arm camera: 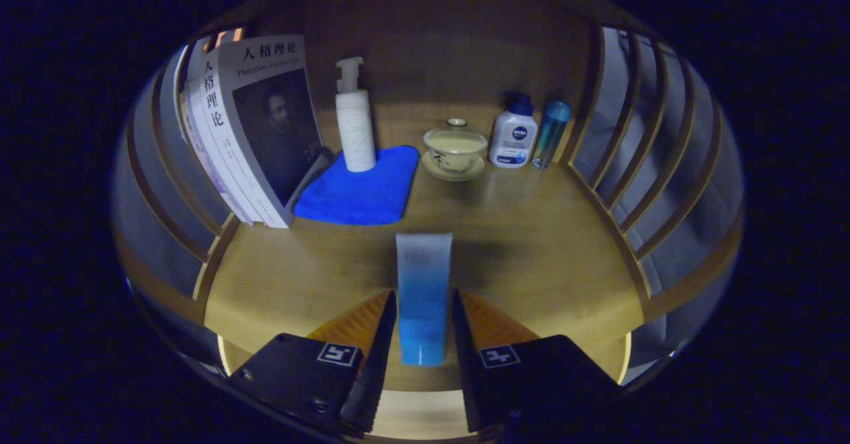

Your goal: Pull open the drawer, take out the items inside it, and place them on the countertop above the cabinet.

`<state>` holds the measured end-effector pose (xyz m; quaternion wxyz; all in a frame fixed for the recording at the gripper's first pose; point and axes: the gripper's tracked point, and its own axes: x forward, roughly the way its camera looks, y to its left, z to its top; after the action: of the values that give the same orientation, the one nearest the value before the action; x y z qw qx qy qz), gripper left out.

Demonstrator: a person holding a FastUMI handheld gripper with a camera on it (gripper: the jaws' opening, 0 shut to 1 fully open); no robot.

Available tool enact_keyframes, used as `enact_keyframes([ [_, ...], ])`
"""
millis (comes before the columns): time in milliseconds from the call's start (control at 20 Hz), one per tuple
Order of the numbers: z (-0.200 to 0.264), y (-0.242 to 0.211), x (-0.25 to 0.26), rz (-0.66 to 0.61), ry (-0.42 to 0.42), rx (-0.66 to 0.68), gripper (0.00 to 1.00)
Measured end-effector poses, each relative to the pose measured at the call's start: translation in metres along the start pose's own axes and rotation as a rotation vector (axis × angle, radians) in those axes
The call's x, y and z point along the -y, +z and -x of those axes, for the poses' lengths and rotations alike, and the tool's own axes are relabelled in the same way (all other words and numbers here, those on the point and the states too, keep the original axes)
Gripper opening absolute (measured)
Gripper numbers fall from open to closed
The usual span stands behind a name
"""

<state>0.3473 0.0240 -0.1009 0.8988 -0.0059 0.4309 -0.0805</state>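
your gripper [424, 321] is clamped on the blue tube [424, 291], held upright over the wooden countertop [531, 258].

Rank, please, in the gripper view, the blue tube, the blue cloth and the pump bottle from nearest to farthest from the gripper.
1. Blue tube: gripped between the fingers of the gripper.
2. Blue cloth: beyond the fingers, left of centre.
3. Pump bottle: standing on the cloth's far end, near the back wall.
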Motion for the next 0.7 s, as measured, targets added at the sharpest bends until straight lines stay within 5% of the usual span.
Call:
enact_keyframes([
  [200, 0.018, -0.002, -0.001, 0.004, -0.001, 0.006, 0.65],
  [700, 0.1, -0.04, -0.023, 0.103, 0.078, 0.083, 0.67],
])
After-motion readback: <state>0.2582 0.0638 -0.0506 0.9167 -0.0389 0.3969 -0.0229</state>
